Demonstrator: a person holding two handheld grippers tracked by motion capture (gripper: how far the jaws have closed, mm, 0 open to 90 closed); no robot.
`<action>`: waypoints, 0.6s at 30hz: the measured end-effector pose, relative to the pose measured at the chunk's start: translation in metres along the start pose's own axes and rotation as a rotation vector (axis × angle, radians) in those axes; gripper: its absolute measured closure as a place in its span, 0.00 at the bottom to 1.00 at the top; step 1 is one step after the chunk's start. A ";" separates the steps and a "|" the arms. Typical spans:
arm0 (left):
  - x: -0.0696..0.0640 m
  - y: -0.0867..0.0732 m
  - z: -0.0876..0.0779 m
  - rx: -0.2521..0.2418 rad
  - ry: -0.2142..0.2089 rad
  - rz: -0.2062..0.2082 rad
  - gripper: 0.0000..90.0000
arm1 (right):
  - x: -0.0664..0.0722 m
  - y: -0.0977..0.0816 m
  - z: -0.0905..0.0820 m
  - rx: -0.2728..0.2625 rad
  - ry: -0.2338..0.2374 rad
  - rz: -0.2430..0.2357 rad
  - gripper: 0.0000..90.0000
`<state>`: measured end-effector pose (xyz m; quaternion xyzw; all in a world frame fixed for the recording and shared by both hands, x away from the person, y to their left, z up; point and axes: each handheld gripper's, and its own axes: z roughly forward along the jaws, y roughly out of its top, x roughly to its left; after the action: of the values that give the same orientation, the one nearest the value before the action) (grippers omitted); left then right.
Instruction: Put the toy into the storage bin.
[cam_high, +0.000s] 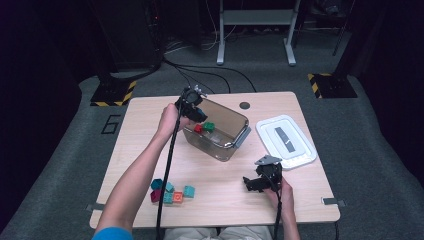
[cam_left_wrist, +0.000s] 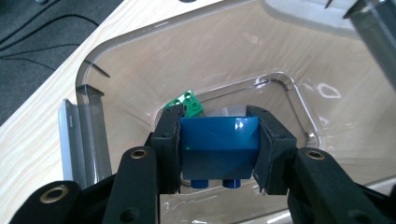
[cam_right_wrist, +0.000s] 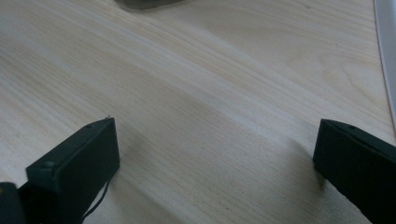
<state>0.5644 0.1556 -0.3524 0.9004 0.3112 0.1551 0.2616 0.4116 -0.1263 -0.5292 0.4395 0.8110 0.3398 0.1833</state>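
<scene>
One blue brick (cam_left_wrist: 219, 144) sits clamped in my left gripper (cam_left_wrist: 219, 149) over the clear bin (cam_high: 239, 134); my right gripper (cam_right_wrist: 215, 163) rests spread wide. Releasing it off-centre, I risk bouncing it off the green brick (cam_left_wrist: 189, 103).

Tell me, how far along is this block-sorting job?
Partly done. A red block and a green block already lie in the clear bin. The left claw grips a blue block above the bin, ready to drop it. Several blocks wait on the table. The right claw is open over bare wood. The lid lies beside the bin.
</scene>
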 end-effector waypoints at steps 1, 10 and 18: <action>0.001 0.000 0.001 0.000 0.001 -0.005 0.65 | 0.000 0.000 0.000 0.000 0.000 0.000 0.00; 0.012 -0.003 0.017 0.030 0.003 -0.038 0.65 | 0.000 0.000 0.000 0.001 0.001 0.000 0.00; 0.013 -0.006 0.014 0.005 0.005 -0.082 0.36 | 0.000 0.000 0.000 0.000 0.002 -0.001 0.00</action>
<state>0.5775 0.1621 -0.3658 0.8871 0.3490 0.1458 0.2645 0.4115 -0.1264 -0.5292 0.4388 0.8115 0.3399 0.1827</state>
